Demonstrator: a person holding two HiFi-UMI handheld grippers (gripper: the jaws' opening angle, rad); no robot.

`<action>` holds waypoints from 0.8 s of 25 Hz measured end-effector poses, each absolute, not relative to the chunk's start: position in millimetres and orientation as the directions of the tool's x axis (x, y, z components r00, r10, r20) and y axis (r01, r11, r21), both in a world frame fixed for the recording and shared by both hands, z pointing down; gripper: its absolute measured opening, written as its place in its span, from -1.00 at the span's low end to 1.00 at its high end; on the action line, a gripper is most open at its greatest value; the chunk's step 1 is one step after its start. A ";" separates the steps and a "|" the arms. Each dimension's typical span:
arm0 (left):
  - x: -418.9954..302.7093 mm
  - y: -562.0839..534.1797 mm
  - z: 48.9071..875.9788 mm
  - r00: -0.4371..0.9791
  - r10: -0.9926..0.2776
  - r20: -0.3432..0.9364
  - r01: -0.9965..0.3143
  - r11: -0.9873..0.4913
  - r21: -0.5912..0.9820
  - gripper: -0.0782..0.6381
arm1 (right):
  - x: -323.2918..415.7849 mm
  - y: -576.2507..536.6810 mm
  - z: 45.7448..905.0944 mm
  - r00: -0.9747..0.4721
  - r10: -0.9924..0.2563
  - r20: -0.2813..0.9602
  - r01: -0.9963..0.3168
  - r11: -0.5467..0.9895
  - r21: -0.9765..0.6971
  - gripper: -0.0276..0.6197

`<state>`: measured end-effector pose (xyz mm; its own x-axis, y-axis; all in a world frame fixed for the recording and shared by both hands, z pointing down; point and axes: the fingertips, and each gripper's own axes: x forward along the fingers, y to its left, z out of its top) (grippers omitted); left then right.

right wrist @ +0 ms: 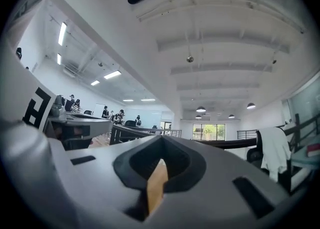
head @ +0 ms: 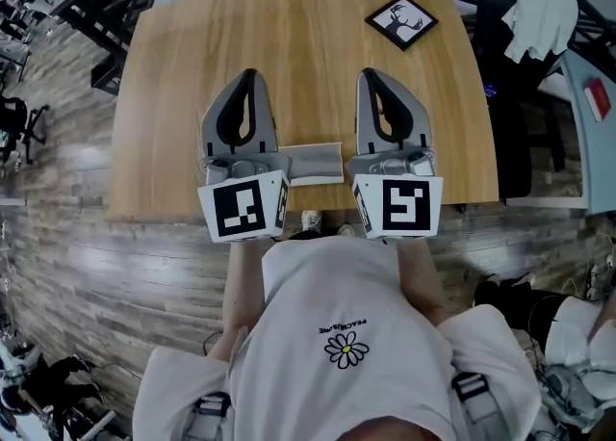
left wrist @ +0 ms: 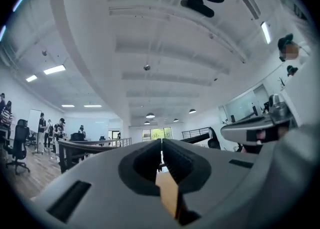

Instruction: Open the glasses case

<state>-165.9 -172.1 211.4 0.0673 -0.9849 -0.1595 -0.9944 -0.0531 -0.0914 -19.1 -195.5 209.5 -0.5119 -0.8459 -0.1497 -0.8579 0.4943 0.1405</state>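
Observation:
In the head view a flat grey glasses case (head: pixel 316 162) lies at the near edge of the wooden table (head: pixel 318 54); whether its lid is up I cannot tell. My left gripper (head: pixel 250 73) hovers just left of it and my right gripper (head: pixel 369 73) just right of it, both pointing away from me. Each has its jaws together with nothing between them. The left gripper (left wrist: pixel 161 140) and the right gripper (right wrist: pixel 161 137) look out level across the room in their own views, where the case does not show.
A small framed deer picture (head: pixel 401 21) lies at the table's far right corner. A dark chair draped with white cloth (head: pixel 539 6) stands beyond the right edge. Black railings run behind the table. Several people stand far off in the office (right wrist: pixel 75 104).

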 end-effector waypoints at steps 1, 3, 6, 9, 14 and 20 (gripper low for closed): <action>-167.5 -170.1 217.3 0.054 -0.988 -0.148 -0.996 -0.042 -0.077 -0.73 | -19.7 -195.0 214.5 -0.513 -0.847 -0.138 -0.857 0.496 0.140 -0.89; -173.4 -164.7 224.7 0.006 -0.990 -0.140 -0.999 0.000 -0.046 -0.73 | -20.6 -195.0 223.6 -0.515 -0.850 -0.112 -0.855 0.500 0.139 -0.89; -178.9 -159.1 229.4 -0.060 -0.989 -0.136 -0.995 0.069 -0.065 -0.73 | -19.3 -196.6 234.5 -0.509 -0.857 -0.081 -0.858 0.498 0.125 -0.89; -175.6 -158.3 229.0 -0.063 -0.988 -0.139 -0.993 0.076 -0.092 -0.73 | -16.6 -197.8 243.1 -0.499 -0.865 -0.059 -0.864 0.491 0.111 -0.89; -176.5 -162.1 229.2 -0.056 -0.991 -0.122 -0.998 0.059 -0.019 -0.74 | -15.1 -197.0 244.1 -0.496 -0.866 -0.058 -0.866 0.489 0.104 -0.89; -180.4 -163.2 223.0 -0.063 -0.990 -0.124 -0.998 0.059 0.037 -0.74 | -14.8 -196.1 238.2 -0.506 -0.860 -0.066 -0.859 0.495 0.127 -0.89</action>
<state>-180.4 -163.2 223.0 -0.0629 -0.9903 -0.1239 -0.9976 0.0587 0.0370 -14.8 -196.1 238.2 -0.5056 -0.8603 -0.0661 -0.8594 0.4952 0.1274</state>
